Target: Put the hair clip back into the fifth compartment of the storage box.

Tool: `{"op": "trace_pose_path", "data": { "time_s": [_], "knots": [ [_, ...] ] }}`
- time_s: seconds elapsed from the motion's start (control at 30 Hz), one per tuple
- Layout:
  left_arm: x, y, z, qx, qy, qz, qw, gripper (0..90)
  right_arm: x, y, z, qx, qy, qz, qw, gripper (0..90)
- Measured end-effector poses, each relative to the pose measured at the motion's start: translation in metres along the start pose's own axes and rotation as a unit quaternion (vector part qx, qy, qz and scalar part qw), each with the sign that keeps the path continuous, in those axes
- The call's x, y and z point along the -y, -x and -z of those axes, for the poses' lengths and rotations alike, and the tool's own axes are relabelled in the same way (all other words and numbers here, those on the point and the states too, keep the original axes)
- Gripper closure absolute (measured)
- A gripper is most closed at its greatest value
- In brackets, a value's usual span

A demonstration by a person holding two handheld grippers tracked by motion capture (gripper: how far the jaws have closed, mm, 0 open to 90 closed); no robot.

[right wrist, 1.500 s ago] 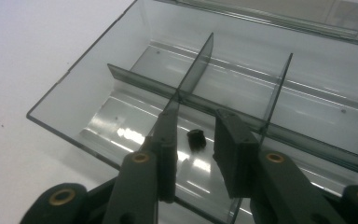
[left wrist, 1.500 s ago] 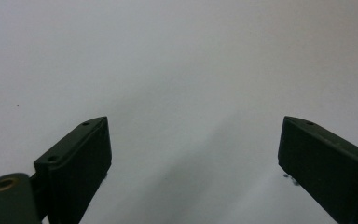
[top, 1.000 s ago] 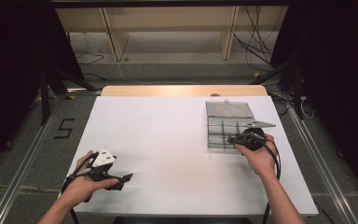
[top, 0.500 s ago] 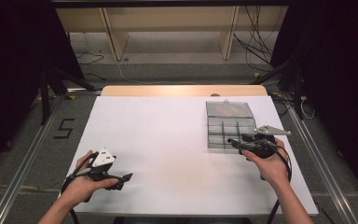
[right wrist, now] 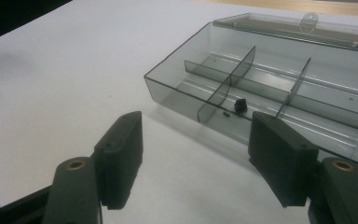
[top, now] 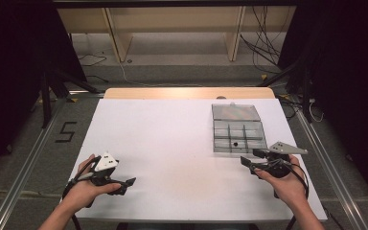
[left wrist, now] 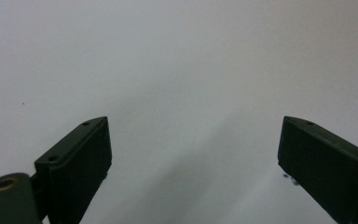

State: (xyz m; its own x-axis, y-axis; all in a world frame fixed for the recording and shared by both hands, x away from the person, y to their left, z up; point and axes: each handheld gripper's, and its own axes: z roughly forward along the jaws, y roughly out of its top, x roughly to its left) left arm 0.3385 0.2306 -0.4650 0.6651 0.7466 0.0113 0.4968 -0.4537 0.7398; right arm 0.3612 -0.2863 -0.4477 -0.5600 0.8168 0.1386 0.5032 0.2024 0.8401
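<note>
Right claw point(top: 252, 158), jaws just opened and empty, has drawn back from the compartment box point(top: 237, 129); left claw point(top: 125, 183) apart.

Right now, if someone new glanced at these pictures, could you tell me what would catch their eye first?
Probably the smoky clear compartment box at the far right of the white table, its lid folded back and one small dark piece lying in a near compartment. Next, the right gripper just in front of the box, jaws having just opened with nothing between them. The left gripper rests at the near left, also open and empty.
</note>
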Motion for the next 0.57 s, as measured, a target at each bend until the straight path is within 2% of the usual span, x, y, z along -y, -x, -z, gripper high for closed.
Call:
{"op": "trace_pose_path", "data": {
  "time_s": [0.4,0.57],
  "knots": [
    [0.000,0.000,0.000,-0.001,0.000,0.000,1.0000,9.6,0.012,-0.003,0.009,0.000,-0.002,0.004,1.0000,32.4],
    [-0.001,0.000,0.000,-0.002,0.000,0.002,1.0000,9.5,0.017,-0.004,0.009,0.004,-0.012,0.003,0.9999,28.8]
  ]
}}
